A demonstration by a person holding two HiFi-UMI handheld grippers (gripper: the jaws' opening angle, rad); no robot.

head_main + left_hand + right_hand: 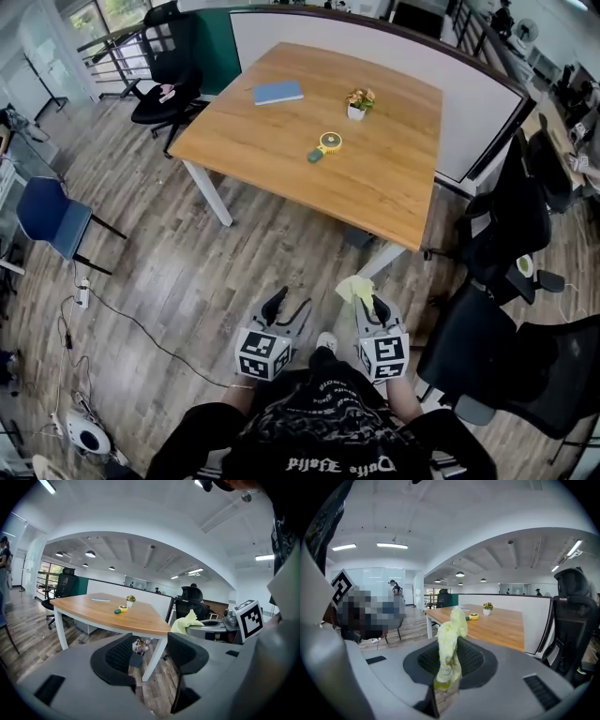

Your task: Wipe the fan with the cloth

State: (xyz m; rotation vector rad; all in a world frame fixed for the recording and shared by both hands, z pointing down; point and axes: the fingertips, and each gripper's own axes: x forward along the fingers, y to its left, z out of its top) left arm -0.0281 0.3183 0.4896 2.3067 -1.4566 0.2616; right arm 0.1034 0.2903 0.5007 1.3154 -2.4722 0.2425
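None of the wiping is done yet. The bench (394, 187) lies at twelve o'clock, well apart from the person. At six o'clock the left tool (289, 309) has its jaws apart and empty. Just beside it, the right tool (367, 305) is clamped on the cloth (352, 289). The fan (326, 144) rests untouched mid-bench, so the approach and all the wiping remain.

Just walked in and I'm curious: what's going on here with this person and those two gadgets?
A person stands back from a wooden table, a claw in each hand. The right claw is clamped on a pale yellow-green cloth; the left claw is open and empty. The small yellow fan lies on the table near a potted plant and a blue book, not yet wiped.
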